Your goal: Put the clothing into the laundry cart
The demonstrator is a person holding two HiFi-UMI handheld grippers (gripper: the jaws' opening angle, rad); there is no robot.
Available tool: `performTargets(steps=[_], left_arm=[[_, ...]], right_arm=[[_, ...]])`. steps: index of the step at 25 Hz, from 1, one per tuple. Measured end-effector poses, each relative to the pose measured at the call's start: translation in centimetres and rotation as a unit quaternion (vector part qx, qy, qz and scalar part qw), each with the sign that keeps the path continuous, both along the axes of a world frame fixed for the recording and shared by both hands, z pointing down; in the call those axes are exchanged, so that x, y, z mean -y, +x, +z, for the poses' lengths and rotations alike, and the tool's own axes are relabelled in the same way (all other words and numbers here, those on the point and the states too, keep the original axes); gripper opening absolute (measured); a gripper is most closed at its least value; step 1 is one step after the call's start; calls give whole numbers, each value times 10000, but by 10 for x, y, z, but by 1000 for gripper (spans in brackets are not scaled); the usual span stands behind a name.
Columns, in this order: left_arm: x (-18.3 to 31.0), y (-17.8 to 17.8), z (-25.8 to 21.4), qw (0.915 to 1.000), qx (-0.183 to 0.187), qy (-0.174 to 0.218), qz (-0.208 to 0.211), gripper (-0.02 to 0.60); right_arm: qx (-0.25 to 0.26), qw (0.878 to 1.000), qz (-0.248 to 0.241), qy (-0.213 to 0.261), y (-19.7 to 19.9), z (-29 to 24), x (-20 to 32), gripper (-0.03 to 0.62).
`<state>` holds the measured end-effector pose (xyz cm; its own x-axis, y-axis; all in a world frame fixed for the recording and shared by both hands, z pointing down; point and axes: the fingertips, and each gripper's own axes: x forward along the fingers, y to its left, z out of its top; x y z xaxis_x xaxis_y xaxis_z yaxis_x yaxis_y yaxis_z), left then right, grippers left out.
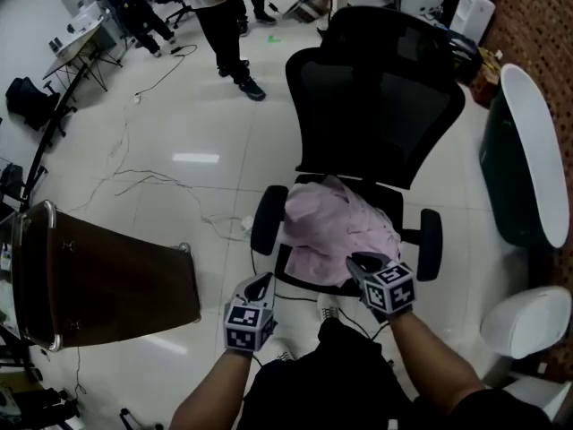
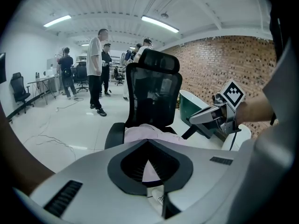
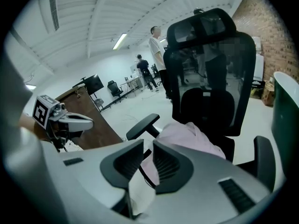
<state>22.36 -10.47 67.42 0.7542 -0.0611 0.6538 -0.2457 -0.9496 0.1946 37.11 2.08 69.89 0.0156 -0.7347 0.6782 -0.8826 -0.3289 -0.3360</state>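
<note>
A crumpled pink garment lies on the seat of a black office chair; it also shows in the left gripper view and the right gripper view. My right gripper hovers at the garment's near edge, its jaws a narrow gap apart with nothing between them. My left gripper hangs in front of the chair's left armrest, with its tips touching and empty. The brown laundry cart stands to the left of the chair.
A dark green bin with a white lid stands right of the chair, with a white rounded object nearer. Cables trail across the glossy floor. People stand beyond the chair, near desks.
</note>
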Motion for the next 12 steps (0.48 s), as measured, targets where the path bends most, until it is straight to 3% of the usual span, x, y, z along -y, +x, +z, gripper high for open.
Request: performTargets(steps=[12], left_arm=[[6,81,43,9993,296,-127,-200,-2]], right_arm=[[258,9994,-120,-189,79,56,23,87]])
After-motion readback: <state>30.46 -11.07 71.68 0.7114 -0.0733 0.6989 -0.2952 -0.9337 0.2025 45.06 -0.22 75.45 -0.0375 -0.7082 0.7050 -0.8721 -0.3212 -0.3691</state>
